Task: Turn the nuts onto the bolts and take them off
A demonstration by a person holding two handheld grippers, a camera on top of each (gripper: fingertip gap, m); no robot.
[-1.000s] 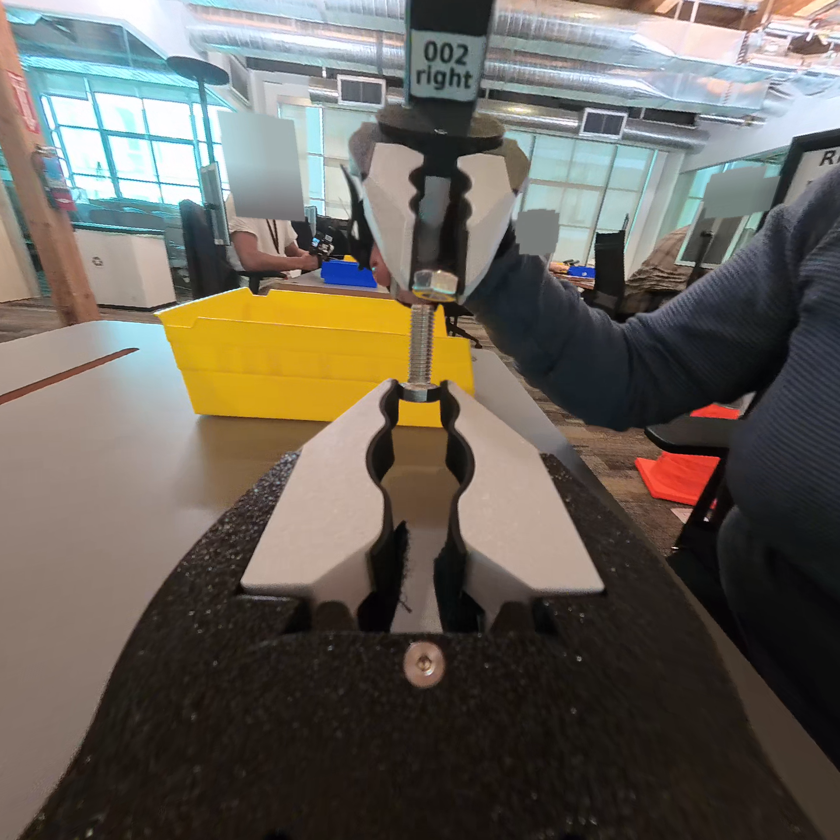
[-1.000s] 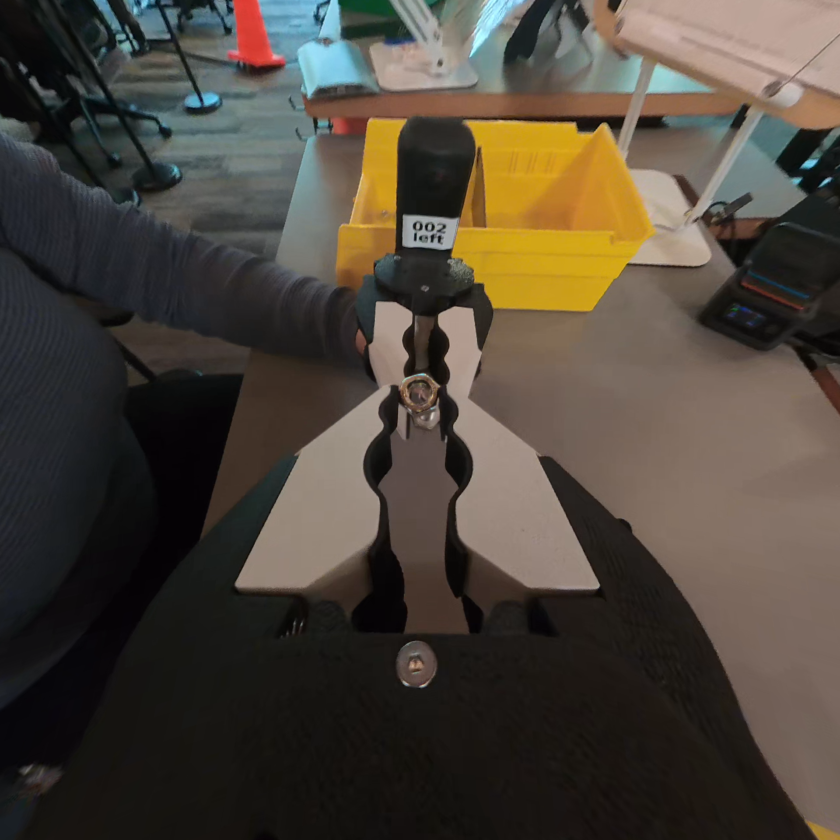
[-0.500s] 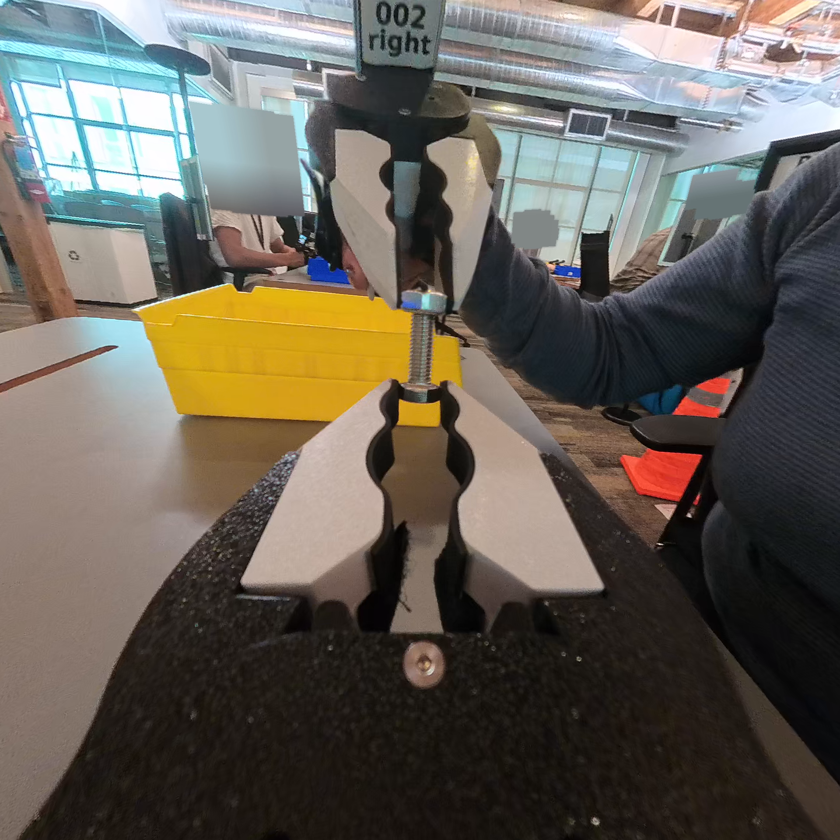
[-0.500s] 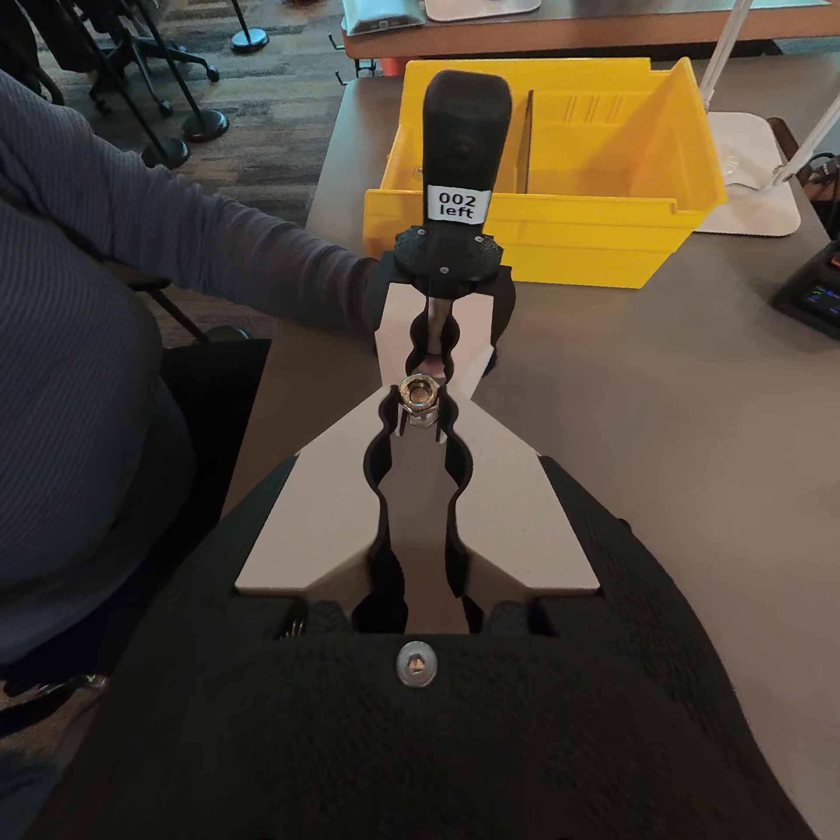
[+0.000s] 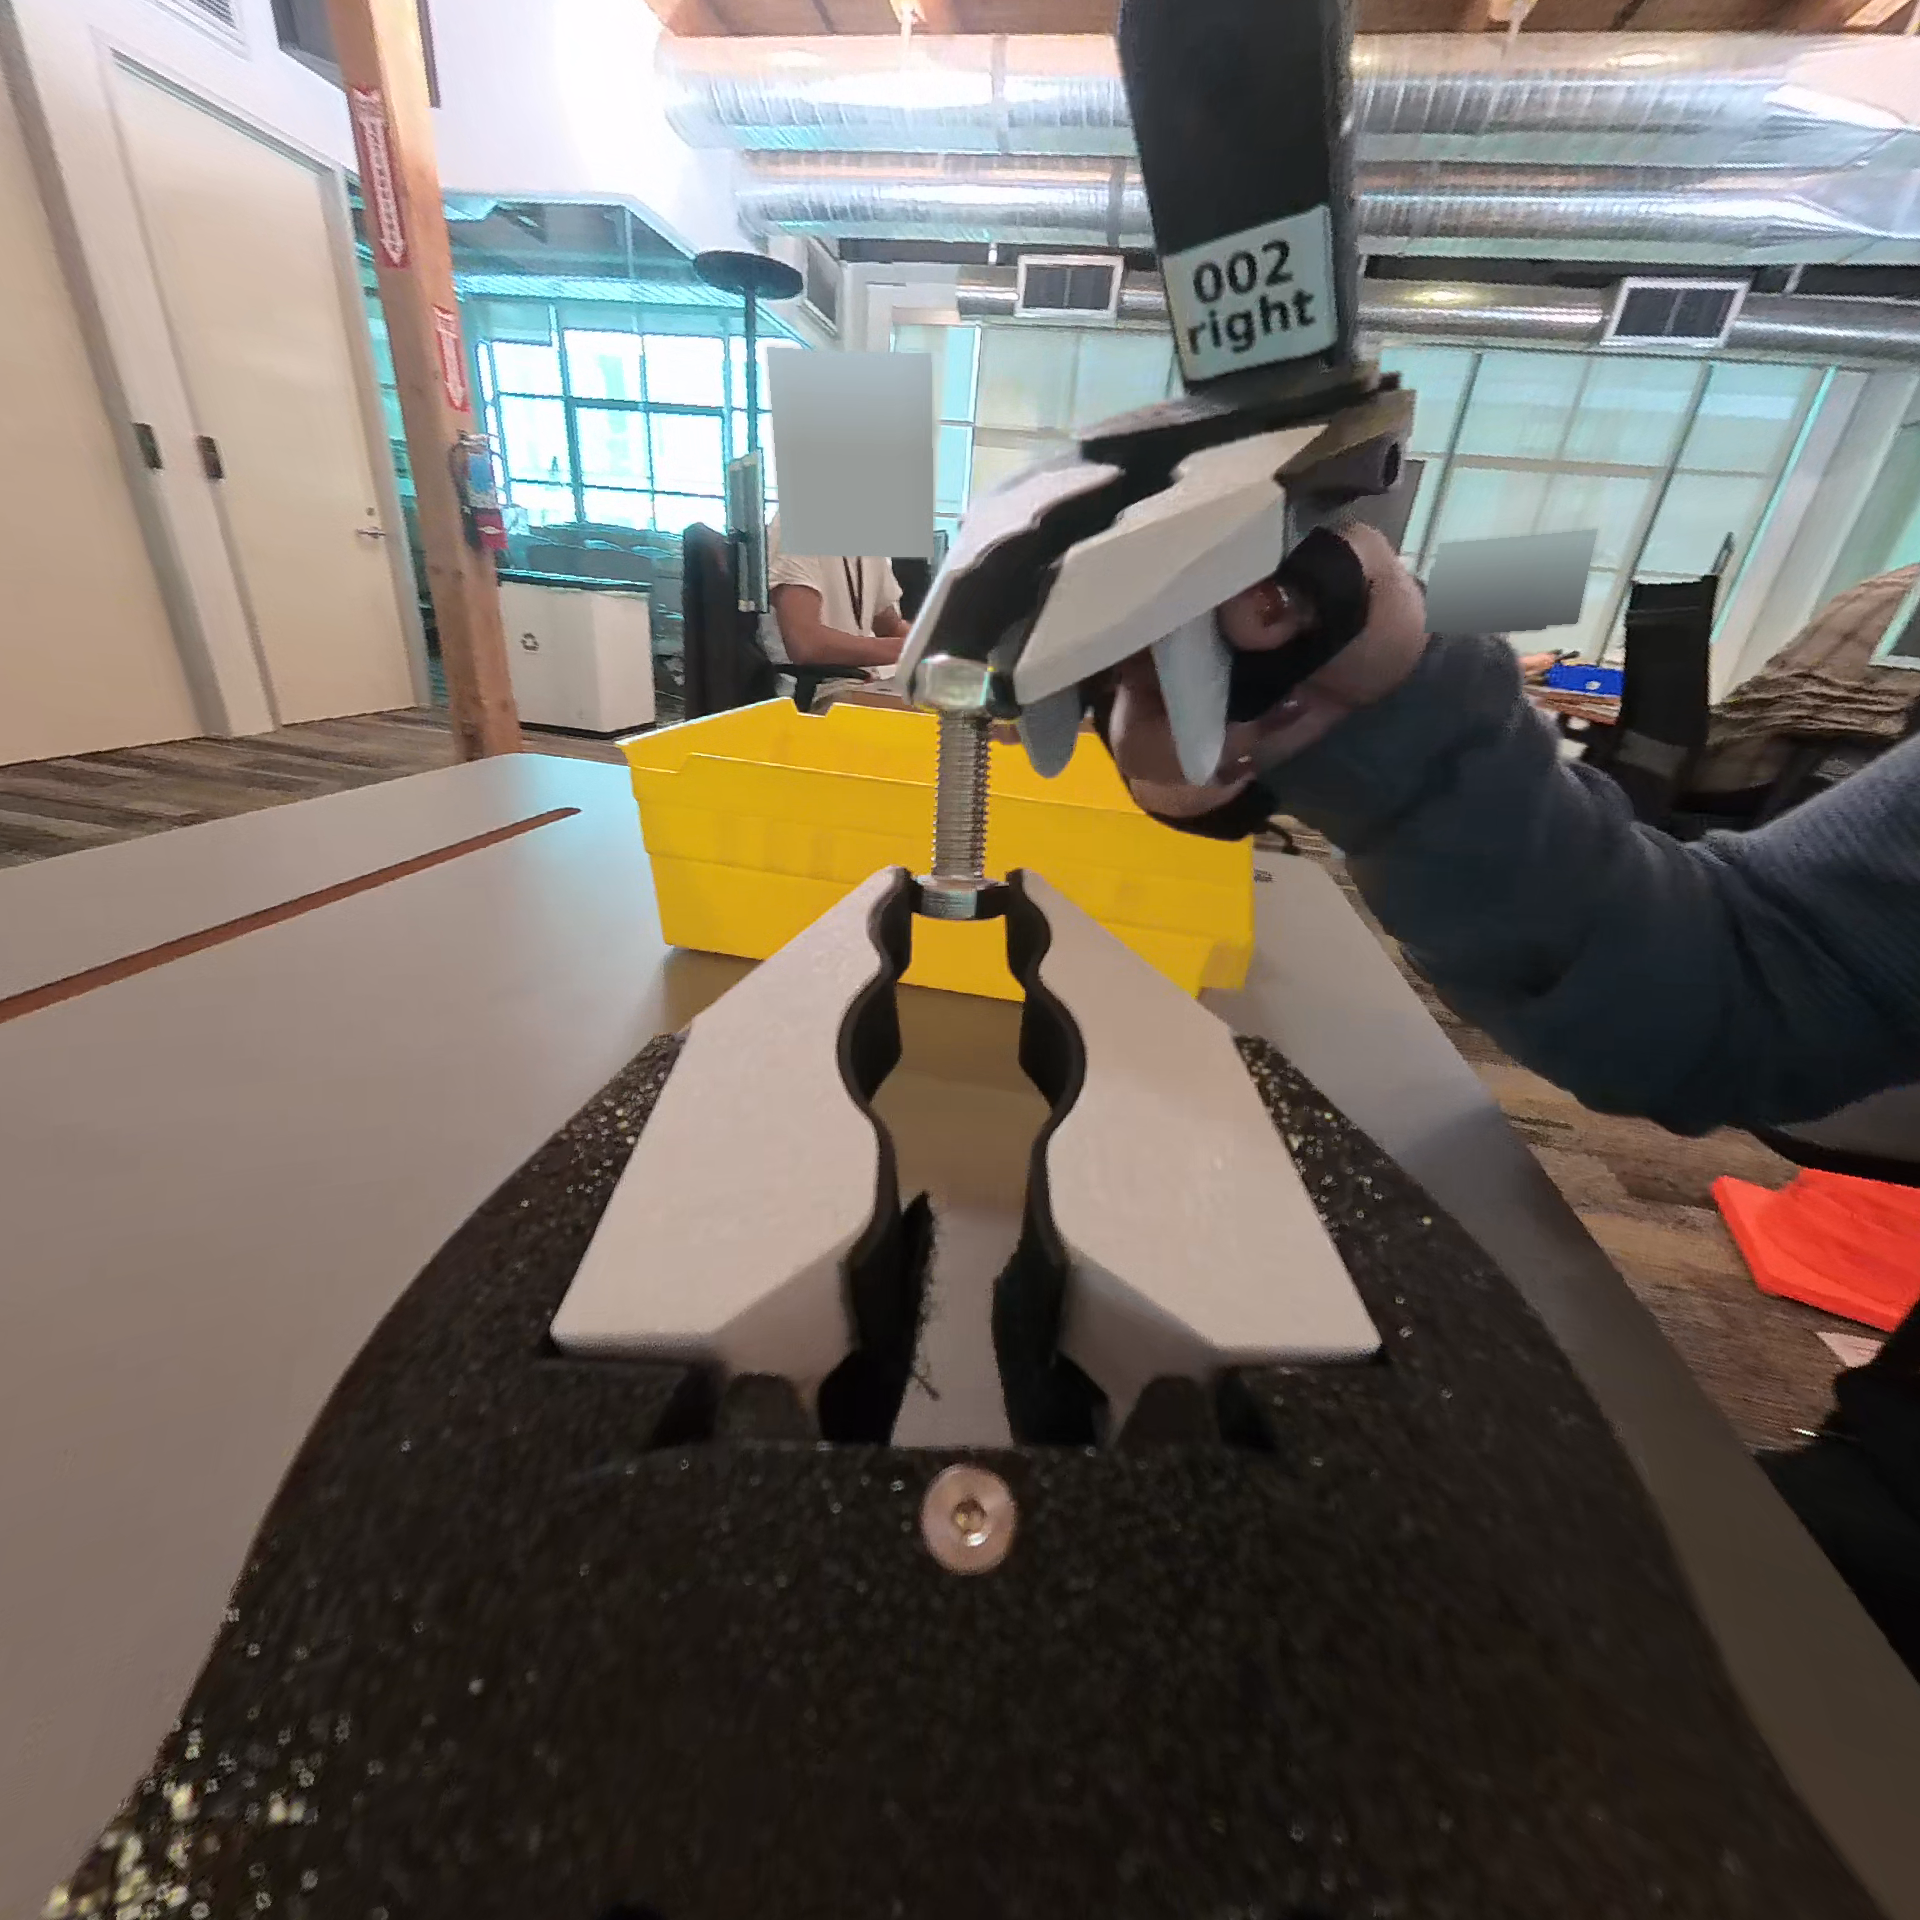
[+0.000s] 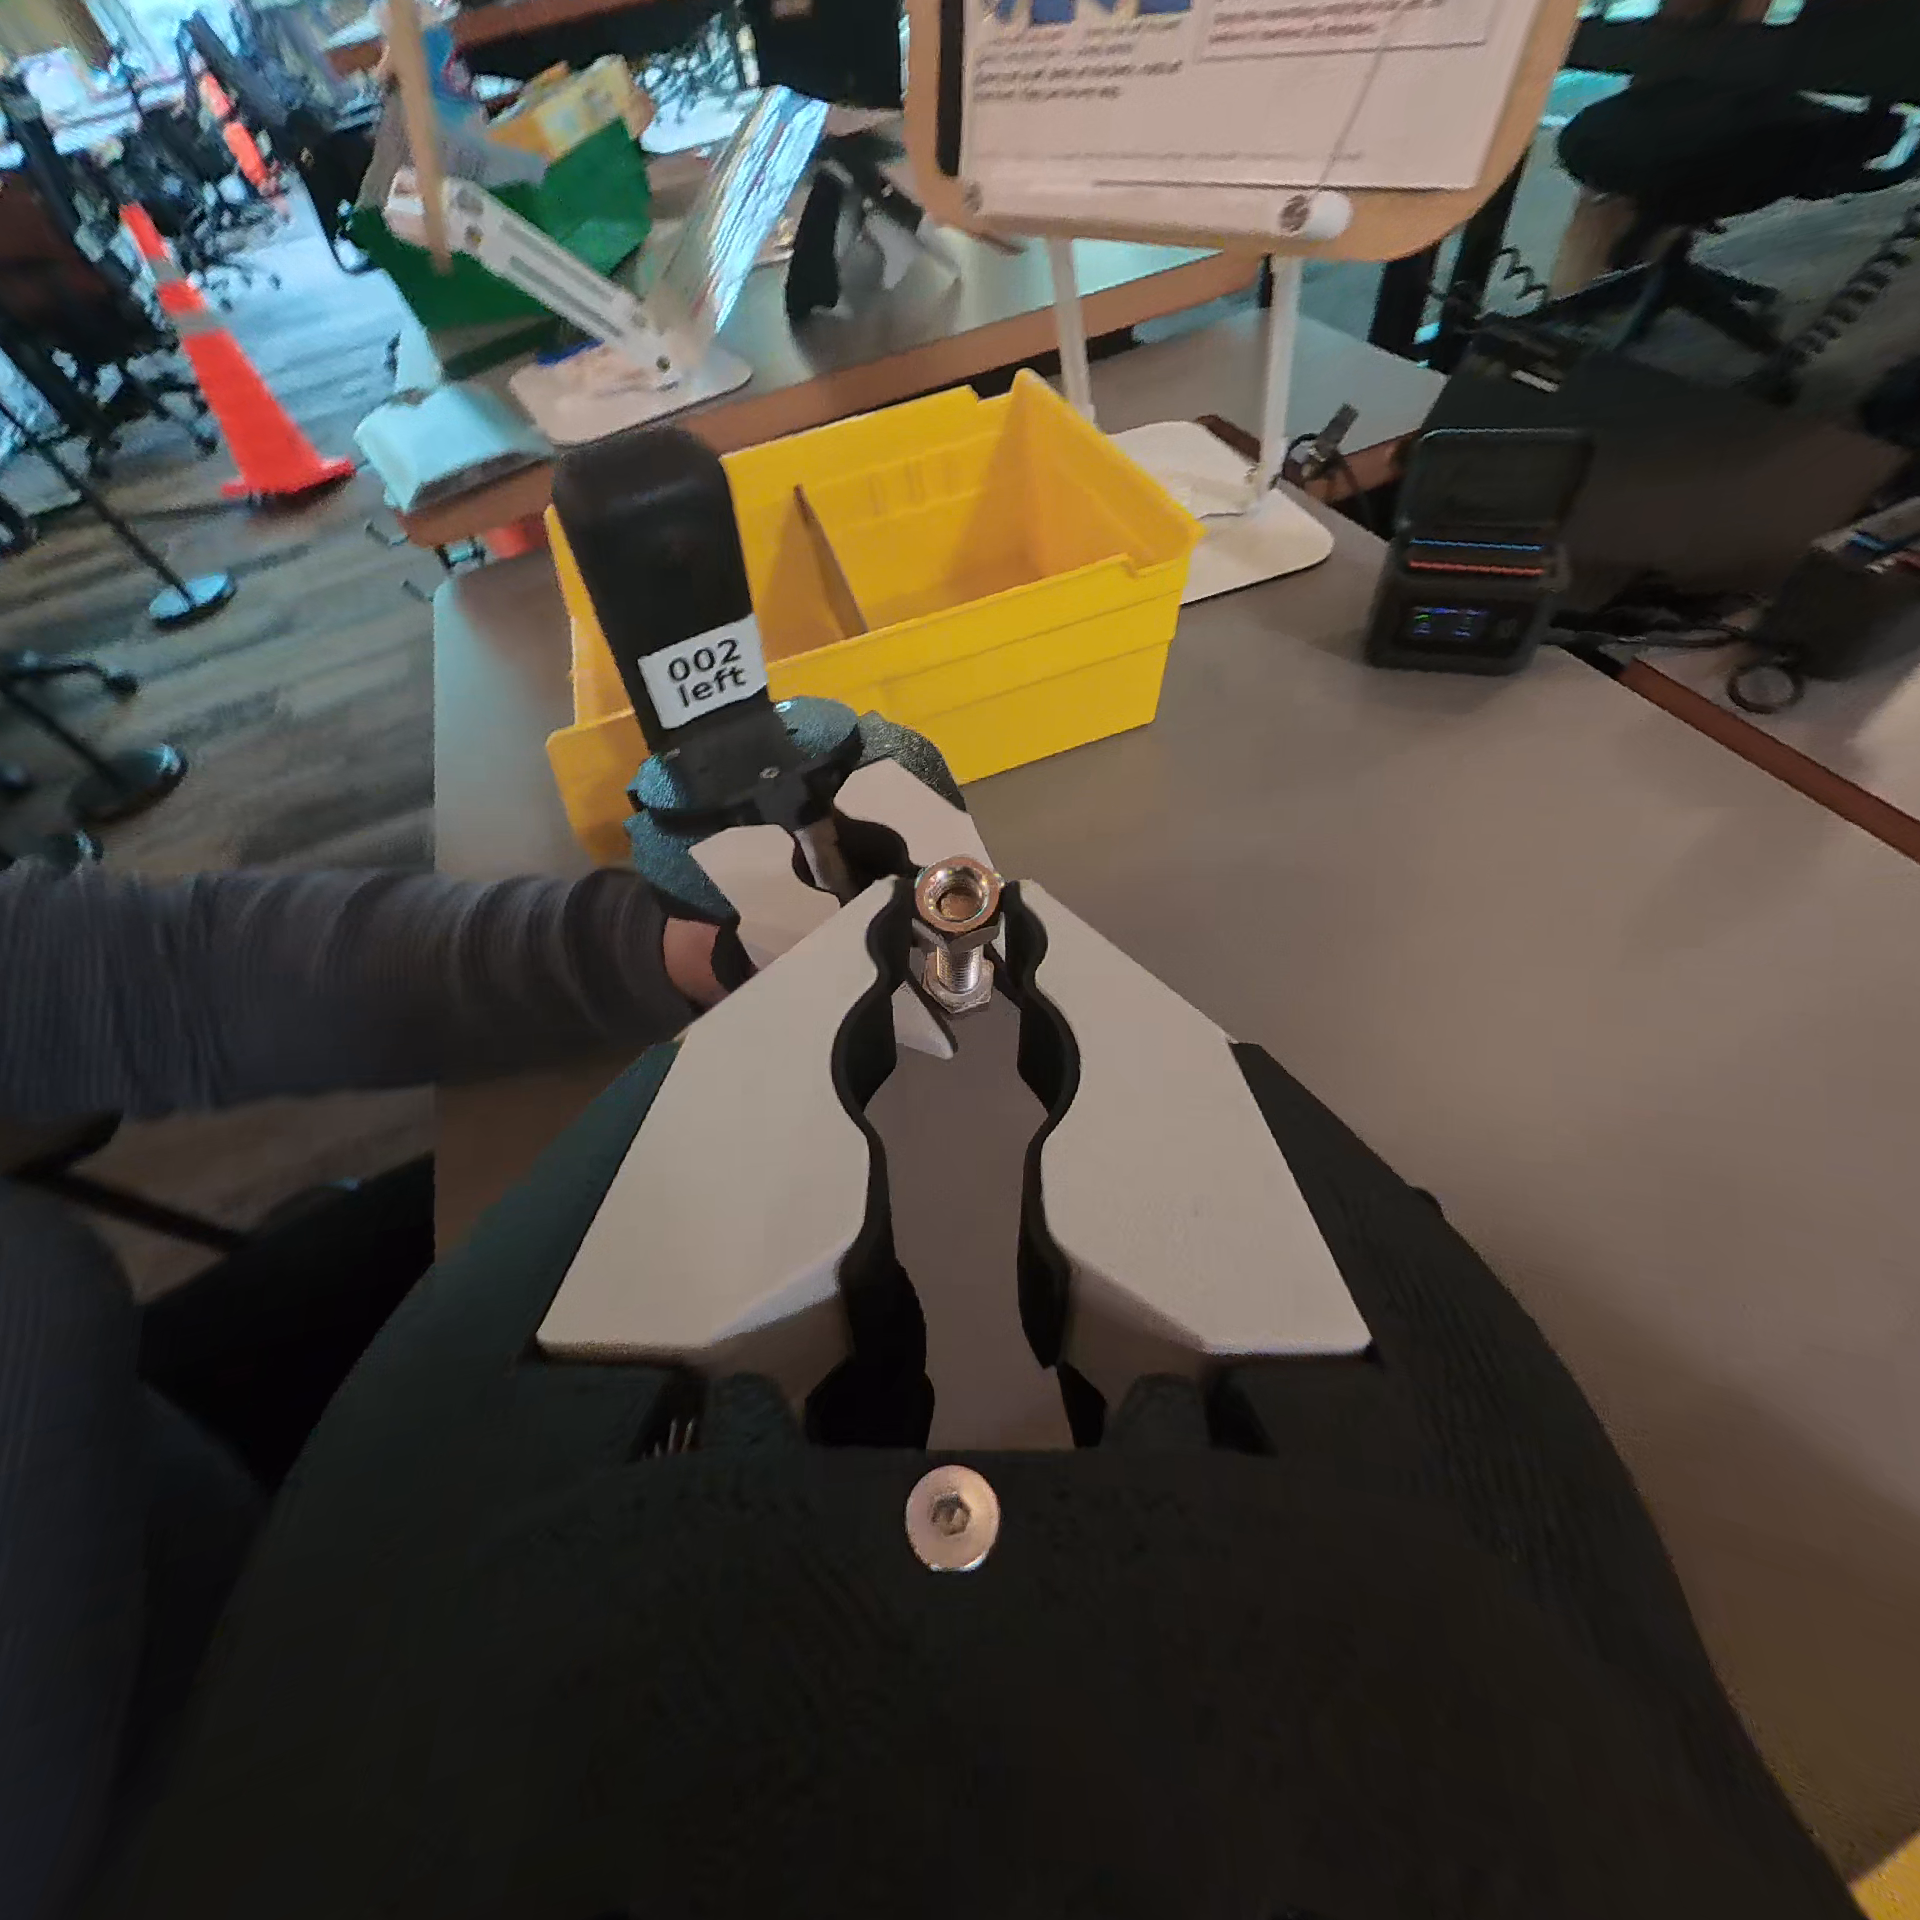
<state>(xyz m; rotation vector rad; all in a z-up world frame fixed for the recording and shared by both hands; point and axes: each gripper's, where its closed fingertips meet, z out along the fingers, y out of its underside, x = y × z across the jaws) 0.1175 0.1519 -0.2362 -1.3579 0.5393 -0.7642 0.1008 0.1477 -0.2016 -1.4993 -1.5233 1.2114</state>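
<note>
A steel bolt point(image 5: 961, 790) stands upright between my two grippers, above the grey table point(image 5: 312, 1039). My left gripper point(image 5: 961, 894) is shut on the bolt's head at the bottom. My right gripper point(image 5: 966, 686) comes in from the upper right and is shut on the hex nut point(image 5: 951, 681) at the bolt's top end. In the right wrist view my right gripper point(image 6: 956, 904) holds the nut point(image 6: 956, 896), whose hole faces the camera. Bare thread point(image 6: 961, 966) runs down to the left gripper point(image 6: 956, 1000) beyond.
A yellow divided bin point(image 6: 1039, 644) sits on the table just behind the grippers; it also shows in the left wrist view point(image 5: 779, 810). A black device point(image 6: 1475, 561) and a white stand base point(image 6: 1226, 499) are at the right. A person's sleeve point(image 5: 1558, 862) reaches in.
My right gripper has twisted round the bolt with the nut in its jaws and now leans in from the right. My left gripper still holds the bolt's head.
</note>
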